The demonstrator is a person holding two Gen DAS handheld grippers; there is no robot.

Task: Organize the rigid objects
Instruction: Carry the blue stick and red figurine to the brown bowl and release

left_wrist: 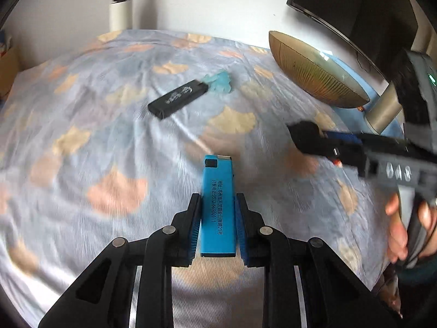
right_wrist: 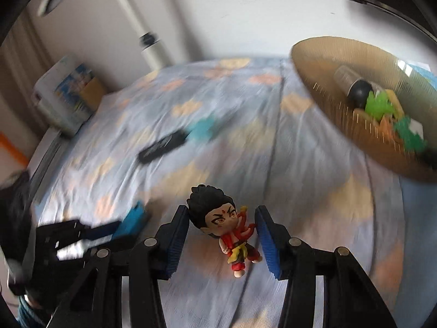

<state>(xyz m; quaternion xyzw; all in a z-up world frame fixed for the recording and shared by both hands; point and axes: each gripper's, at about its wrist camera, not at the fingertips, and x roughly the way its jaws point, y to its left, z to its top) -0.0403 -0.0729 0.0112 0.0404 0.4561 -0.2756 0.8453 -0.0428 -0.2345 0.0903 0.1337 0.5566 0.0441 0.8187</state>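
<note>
- Left tool (left_wrist: 218, 216) clamps blue lighter (left_wrist: 217, 205) above the bed (left_wrist: 82, 164).
- Right tool (right_wrist: 221, 232) holds toy figurine (right_wrist: 226, 224) between its pads.
- Black lighter (left_wrist: 177, 99) lies mid-bed, open sheet around it.
- Gold bowl (right_wrist: 322, 87), part-filled, sits at the bed's right edge.

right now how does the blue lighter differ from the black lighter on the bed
The blue lighter is clamped between the left gripper fingers, off the bedspread; the black lighter lies loose on it. The blue one bears dark printed text, the black one a pale design. Both are slim, rectangular lighters.
</note>
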